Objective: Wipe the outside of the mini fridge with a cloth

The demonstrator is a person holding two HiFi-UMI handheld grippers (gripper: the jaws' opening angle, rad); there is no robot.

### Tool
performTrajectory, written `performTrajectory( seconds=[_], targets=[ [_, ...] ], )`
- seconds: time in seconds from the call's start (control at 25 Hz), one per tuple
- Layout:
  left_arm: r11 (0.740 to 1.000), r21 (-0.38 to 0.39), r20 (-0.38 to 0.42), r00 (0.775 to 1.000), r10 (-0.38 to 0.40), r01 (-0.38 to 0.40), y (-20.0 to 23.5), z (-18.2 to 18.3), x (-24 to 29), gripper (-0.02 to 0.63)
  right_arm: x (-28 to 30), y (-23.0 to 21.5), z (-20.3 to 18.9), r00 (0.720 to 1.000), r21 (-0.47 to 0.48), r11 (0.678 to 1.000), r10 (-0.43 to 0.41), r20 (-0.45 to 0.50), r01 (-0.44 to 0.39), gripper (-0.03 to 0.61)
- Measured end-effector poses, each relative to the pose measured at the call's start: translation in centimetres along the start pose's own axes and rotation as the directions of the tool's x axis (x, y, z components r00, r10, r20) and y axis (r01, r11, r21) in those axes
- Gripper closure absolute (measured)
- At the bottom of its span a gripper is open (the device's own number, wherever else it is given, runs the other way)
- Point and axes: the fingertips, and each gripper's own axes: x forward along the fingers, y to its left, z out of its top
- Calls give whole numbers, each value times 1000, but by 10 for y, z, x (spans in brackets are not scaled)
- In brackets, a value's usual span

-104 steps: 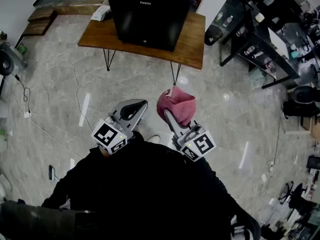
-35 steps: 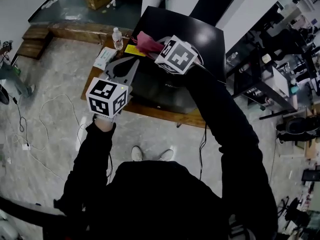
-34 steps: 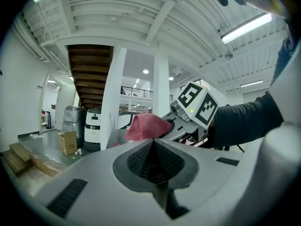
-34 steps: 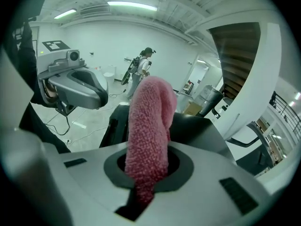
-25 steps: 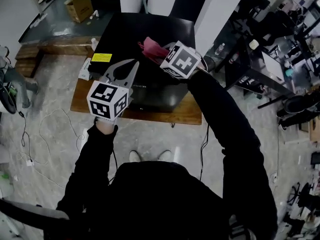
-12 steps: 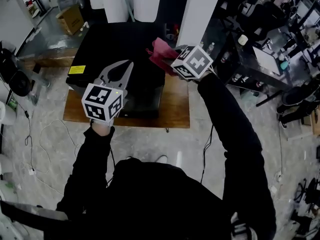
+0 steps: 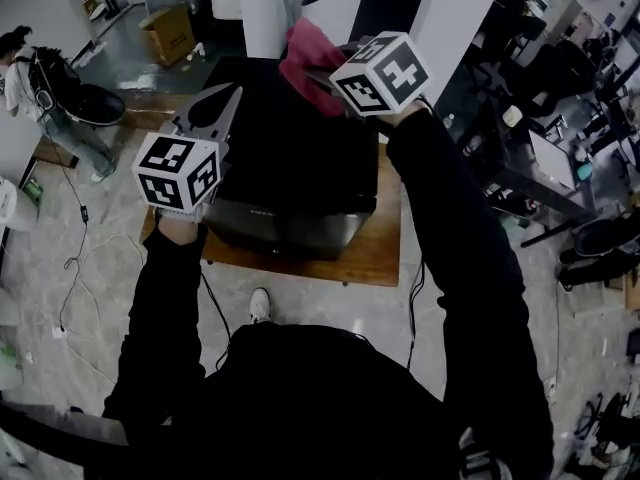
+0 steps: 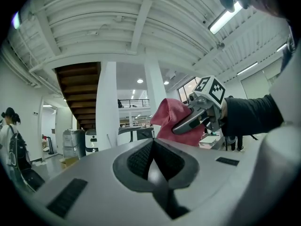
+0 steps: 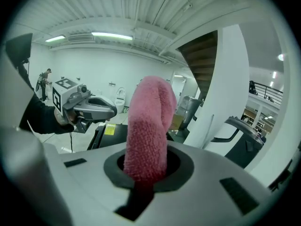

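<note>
Well, my right gripper is clamped on the pink cloth, held above the far edge of the mini fridge. I judge the cloth soft, light and floppy, so a pinch on its bunched middle suits. My left gripper, jaws together and empty, hovers over the fridge's left edge.

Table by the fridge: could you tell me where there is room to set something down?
The fridge top looks bare. The table is bare right of the fridge, plus a thin strip before it; its left is mostly hidden by the left hand-held gripper.
</note>
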Motion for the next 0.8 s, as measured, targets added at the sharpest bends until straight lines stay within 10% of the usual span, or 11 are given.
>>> performTrajectory(
  seconds=[0.44, 0.8],
  targets=[
    [1000, -27, -18, 1000, -3, 3, 173, -32, 27, 606, 179, -29, 98, 1000, 39, 999, -4, 7, 3, 545],
    [992, -101, -87, 992, -90, 81, 235, -106, 58, 606, 315, -36, 38, 972, -20, 998, -63, -226, 60, 545]
  ],
)
